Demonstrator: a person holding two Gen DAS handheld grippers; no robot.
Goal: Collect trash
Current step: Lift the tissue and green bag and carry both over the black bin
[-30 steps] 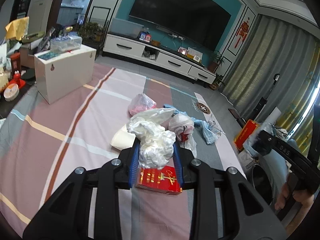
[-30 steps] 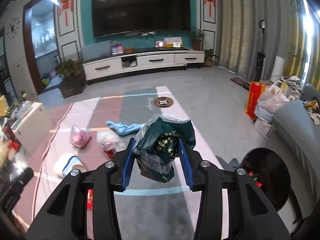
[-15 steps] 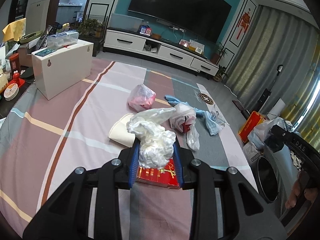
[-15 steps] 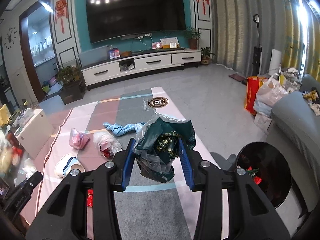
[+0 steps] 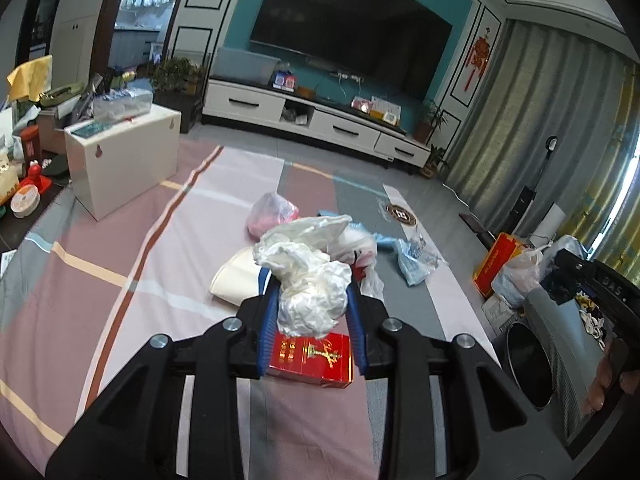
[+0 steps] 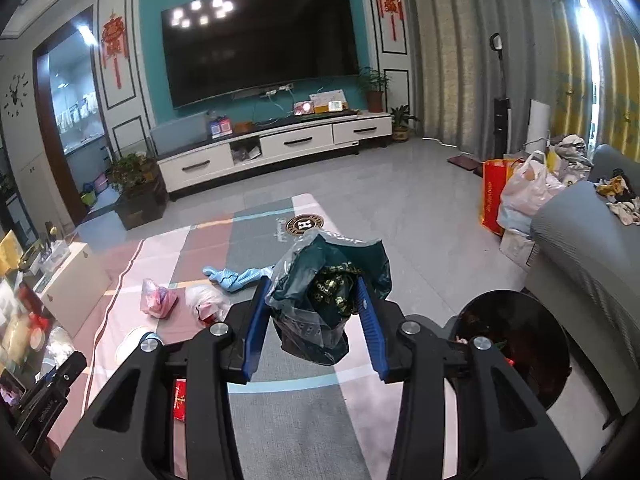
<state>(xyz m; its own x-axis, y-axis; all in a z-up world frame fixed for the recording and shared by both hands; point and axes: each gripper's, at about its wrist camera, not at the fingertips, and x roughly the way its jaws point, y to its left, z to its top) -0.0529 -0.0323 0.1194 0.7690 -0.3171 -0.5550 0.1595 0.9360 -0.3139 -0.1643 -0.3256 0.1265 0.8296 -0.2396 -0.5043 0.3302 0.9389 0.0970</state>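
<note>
**Both grippers loaded with trash above the striped rug**

A living room: a pink, grey and white striped rug [image 5: 160,240] covers the near floor, grey tiles run beyond it to a white TV cabinet [image 6: 276,148] under a large dark television [image 6: 260,40] on a teal wall. At left a white box [image 5: 124,160] stands on the rug's edge; grey curtains hang at right.

The left gripper [image 5: 312,300] is clamped on a crumpled white plastic bag [image 5: 312,284], held above the rug. A red box [image 5: 312,356] lies on the rug below it, partly hidden by the blue pads. The right gripper [image 6: 312,312] grasps a dark green wrapper bundle [image 6: 328,296] in clear film, off the floor.

Loose on the rug beyond lie a pink bag [image 5: 272,216], a white bag with red inside [image 6: 208,300] and a light blue wrapper [image 6: 236,276]. At near right a black trash bin [image 6: 516,336] stands beside a grey sofa [image 6: 580,248]; its contents are too dark to make out.
</note>
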